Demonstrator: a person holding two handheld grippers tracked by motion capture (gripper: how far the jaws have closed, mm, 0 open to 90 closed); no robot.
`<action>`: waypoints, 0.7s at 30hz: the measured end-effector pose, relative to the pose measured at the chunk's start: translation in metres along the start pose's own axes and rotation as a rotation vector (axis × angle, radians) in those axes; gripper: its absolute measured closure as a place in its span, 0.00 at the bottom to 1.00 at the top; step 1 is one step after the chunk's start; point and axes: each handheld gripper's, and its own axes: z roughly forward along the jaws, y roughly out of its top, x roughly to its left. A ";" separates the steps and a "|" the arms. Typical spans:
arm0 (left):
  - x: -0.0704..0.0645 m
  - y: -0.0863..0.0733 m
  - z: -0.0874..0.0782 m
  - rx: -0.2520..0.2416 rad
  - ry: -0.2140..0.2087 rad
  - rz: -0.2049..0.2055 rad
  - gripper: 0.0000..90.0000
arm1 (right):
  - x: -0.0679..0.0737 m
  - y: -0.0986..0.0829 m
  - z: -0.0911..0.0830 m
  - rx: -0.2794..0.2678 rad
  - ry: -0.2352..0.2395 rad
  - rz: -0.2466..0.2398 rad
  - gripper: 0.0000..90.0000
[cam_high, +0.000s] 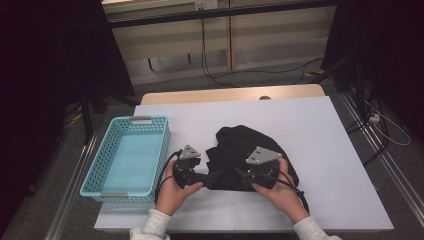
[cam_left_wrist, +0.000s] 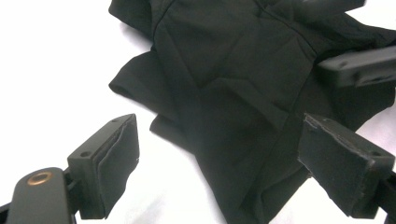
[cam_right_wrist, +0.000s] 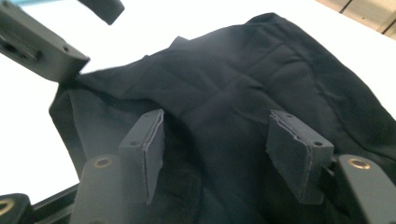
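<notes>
Fingers on both grippers stand parted, with nothing clamped between them. On the left gripper (cam_left_wrist: 219, 163), the pads (cam_left_wrist: 119, 154) straddle the near-left corner of the black garment (cam_high: 247, 155), and cloth lies in the gap without being pinched. On the right gripper (cam_right_wrist: 217, 154), the jaws sit spread directly over the fabric, the padded faces (cam_right_wrist: 299, 154) low above it; whether they touch the cloth cannot be told.

Location of the garment: crumpled in a heap on the white table (cam_high: 325, 150), slightly right of centre and at the person's edge. A light blue perforated basket (cam_high: 127, 155) stands well apart on its left side and holds nothing.

Governing relation: the heap runs roughly from the near-left to the far-right, its bulk lying beyond and between the two tools. In the high view, the left gripper (cam_high: 192, 172) comes at it from the left flank, angled toward the right; the right gripper (cam_high: 257, 170) is over the near edge, pointing away from the person. Each hand, left hand (cam_high: 175, 192) and right hand (cam_high: 280, 192), is about equally close to the cloth, but the right tool is already above the body of it, while the left has only a loose corner.

Judgement: a closing pinch by the left tool would take the corner alone; the right would gather thicker folds.
</notes>
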 end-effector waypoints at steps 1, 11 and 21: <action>0.000 -0.001 -0.001 0.001 -0.003 0.000 0.15 | 0.002 0.001 0.004 0.009 0.001 -0.010 0.47; 0.001 -0.005 -0.005 0.003 0.009 -0.009 0.15 | -0.020 0.001 -0.008 -0.070 -0.014 0.102 0.97; -0.004 -0.004 -0.001 0.002 -0.006 0.007 0.15 | -0.068 -0.016 -0.064 -0.205 -0.112 0.282 0.97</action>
